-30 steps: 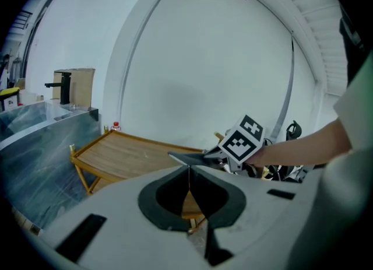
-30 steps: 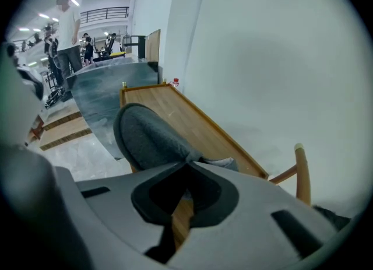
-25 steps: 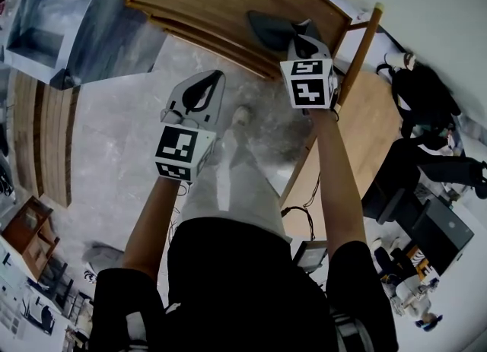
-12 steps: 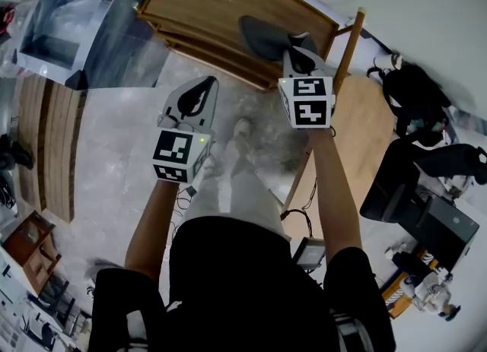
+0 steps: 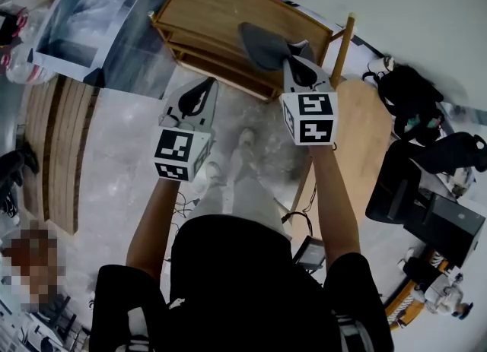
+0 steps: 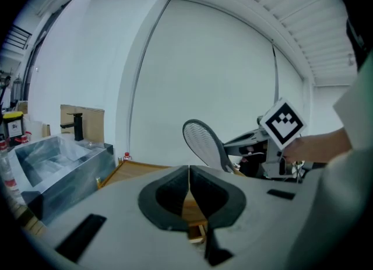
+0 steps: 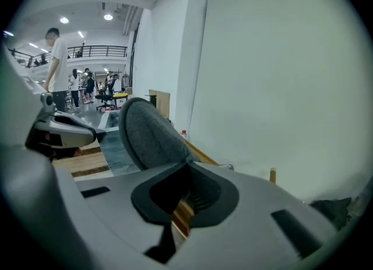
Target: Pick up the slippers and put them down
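Right gripper view shows my right claw (image 7: 187, 168) closed on the slipper (image 7: 148, 130). The dark pads meet on its lower edge, but the jaw bodies hide the bite, so I cannot tell how deep it sits. The slipper rises toward 11 o'clock from the tips, a rounded oval of grey, felt-like cloth with a soft matte nap. Its far end stands clear against the bright hall behind.

In the left gripper view my left claw (image 6: 189, 171) is closed on nothing. Its pads touch along one thin seam, and only a strip of wood shows beneath them. At 1 o'clock from those tips the same slipper shows its sole, pale and finely ribbed with a dark rim. Its lower end is cut off behind my own jaw.

In the head view the slipper hangs over the wooden rack (image 5: 217, 12), which lies at 12 o'clock. The rack has slatted, warm-grained boards on thin posts. A shiny grey basin (image 5: 129, 48) sits at 10 o'clock, its contents blurred by glare. The floor (image 5: 114, 153) is mottled grey.
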{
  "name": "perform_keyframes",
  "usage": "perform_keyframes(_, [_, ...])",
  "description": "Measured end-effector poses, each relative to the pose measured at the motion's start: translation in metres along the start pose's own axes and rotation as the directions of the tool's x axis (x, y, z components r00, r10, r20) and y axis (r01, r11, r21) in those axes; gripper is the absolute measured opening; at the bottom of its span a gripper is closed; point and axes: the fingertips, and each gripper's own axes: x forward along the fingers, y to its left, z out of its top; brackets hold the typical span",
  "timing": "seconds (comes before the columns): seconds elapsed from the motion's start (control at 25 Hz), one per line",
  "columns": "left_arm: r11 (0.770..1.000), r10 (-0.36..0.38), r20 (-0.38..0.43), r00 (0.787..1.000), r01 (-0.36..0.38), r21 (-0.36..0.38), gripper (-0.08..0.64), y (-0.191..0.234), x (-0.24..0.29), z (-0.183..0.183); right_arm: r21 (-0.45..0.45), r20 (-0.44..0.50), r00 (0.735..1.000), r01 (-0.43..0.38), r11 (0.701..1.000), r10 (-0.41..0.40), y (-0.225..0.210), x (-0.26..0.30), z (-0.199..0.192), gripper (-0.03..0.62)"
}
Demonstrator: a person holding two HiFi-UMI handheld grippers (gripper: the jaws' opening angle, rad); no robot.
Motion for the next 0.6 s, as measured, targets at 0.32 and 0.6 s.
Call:
perform_keyframes(0.32, [0.999,0.0,0.061,0.998,-0.003,0.044,0.008,-0.014,-0.048,0.013,0.013,0.079,0.997,0.019,1.0,-0.02,0.027,-0.062,0.007,0.002])
perform_keyframes(0.6, [0.998,-0.018,0.068,0.998,0.014,0.06,0.008,-0.024,-0.092,0.013,0.021,0.111,0.993,0.029,0.999,-0.031,0.06,-0.102,0.004,0.002])
